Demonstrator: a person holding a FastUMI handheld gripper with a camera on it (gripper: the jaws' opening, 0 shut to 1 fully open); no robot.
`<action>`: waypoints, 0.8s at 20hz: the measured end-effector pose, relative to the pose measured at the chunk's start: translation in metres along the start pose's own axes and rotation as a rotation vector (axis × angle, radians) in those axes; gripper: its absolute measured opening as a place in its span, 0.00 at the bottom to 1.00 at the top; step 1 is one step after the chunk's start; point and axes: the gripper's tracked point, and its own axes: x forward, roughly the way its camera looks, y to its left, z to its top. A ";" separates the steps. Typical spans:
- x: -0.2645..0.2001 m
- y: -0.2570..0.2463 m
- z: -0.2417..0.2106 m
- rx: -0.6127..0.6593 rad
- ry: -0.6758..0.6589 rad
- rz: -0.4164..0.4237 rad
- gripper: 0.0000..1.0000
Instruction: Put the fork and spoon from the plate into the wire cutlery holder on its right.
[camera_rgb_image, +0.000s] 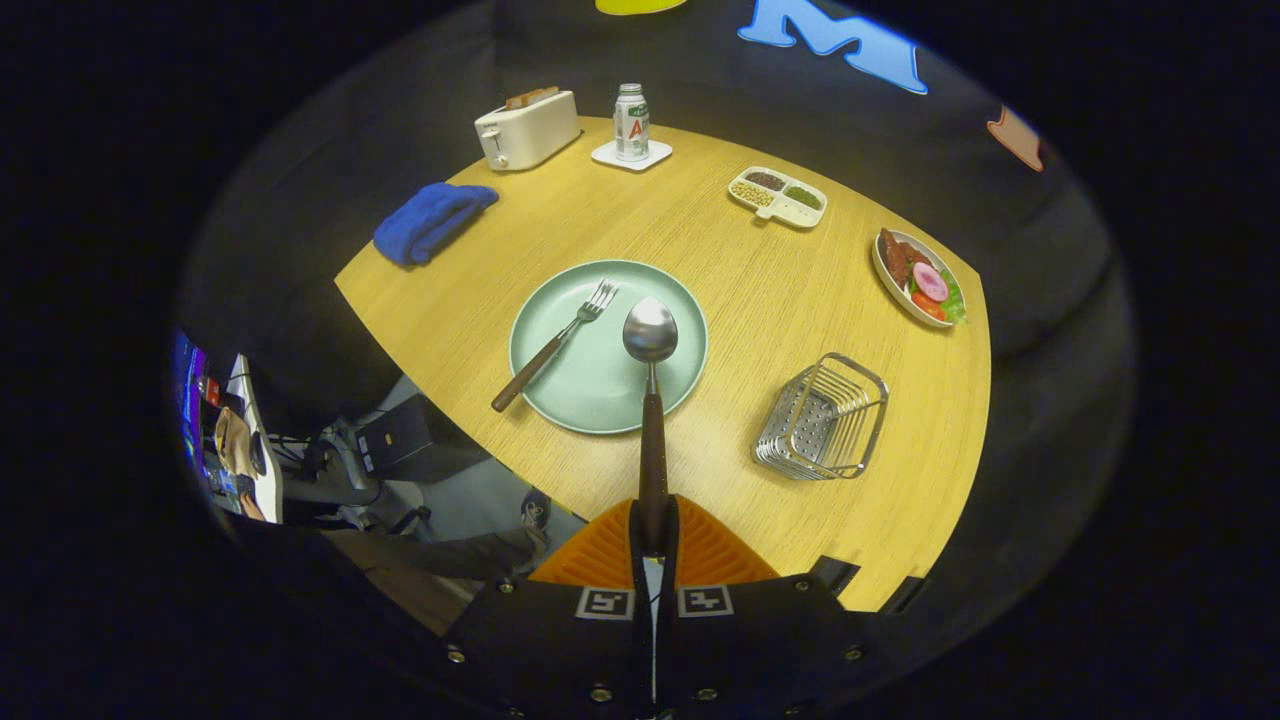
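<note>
My gripper (654, 535) is shut on the dark handle of the spoon (650, 345), both orange fingers (600, 550) pressed against it. The spoon sticks straight out ahead, lifted high above the table, its steel bowl showing over the pale green plate (560, 375). The fork (555, 345), with a brown handle, lies slanted on the plate's left part, its handle end hanging past the rim. The wire cutlery holder (822, 418) stands empty on the table to the right of the plate.
On the round wooden table (720, 260) sit a folded blue cloth (432, 220), a white toaster (527, 128), a can on a white coaster (631, 124), a divided dish of grains (778, 196) and a plate of food (918, 278). The table edge runs just below the plate.
</note>
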 end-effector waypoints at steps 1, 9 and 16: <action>-0.014 -0.006 0.001 0.019 -0.007 0.001 0.02; -0.069 -0.074 -0.016 0.090 0.018 -0.082 0.02; -0.066 -0.107 -0.039 0.123 0.190 -0.102 0.02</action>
